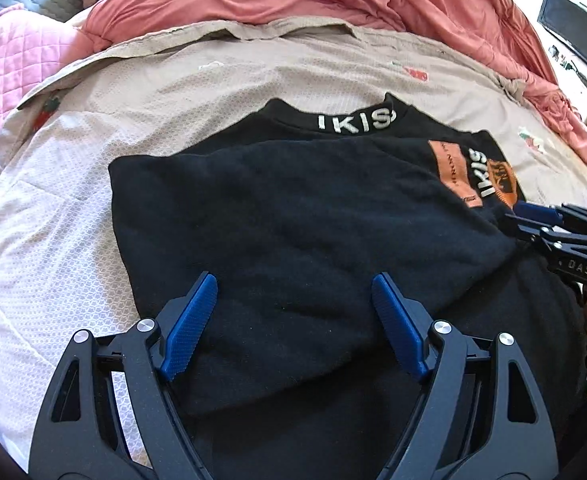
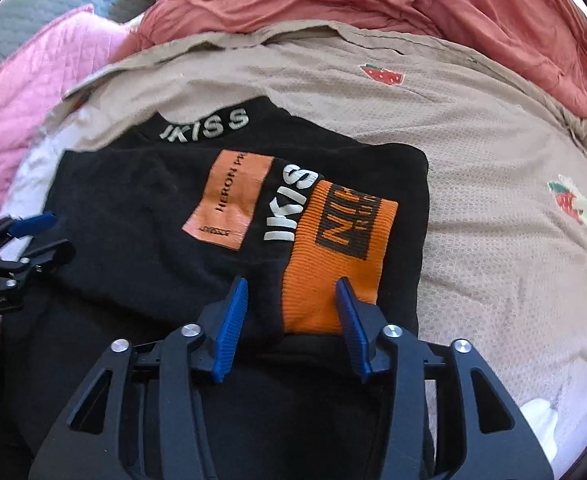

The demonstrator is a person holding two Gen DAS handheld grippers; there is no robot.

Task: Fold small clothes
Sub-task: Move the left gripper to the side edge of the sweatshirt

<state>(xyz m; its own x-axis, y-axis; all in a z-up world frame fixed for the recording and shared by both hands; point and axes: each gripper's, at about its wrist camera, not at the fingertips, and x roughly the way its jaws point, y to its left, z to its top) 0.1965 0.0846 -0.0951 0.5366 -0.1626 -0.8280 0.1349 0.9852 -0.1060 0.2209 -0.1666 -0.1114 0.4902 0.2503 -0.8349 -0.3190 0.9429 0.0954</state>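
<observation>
On the beige bedspread (image 1: 93, 184) lies the black sweatshirt (image 1: 277, 216), sleeves folded in; my left gripper (image 1: 293, 312) and right gripper (image 2: 291, 314) hover released over its near half, so next I'd pinch the hem and fold toward the collar

Black sweatshirt (image 2: 133, 216): lies flat, folded, on the beige strawberry-print sheet (image 2: 473, 128).

Collar (image 2: 205, 124) at 12 o'clock, white lettering "IKISS".

One sleeve folded across the body; orange ribbed cuff (image 2: 333, 248) with black lettering, toward 5 o'clock in the right wrist view.

Beside the cuff: white "IKISS" print, then a pale orange patch (image 2: 229, 200) toward 9 o'clock.

Left wrist view: broad plain black fold (image 1: 293, 216) covers the centre; patch and cuff at 2–3 o'clock.

Fabric softly creased.
</observation>
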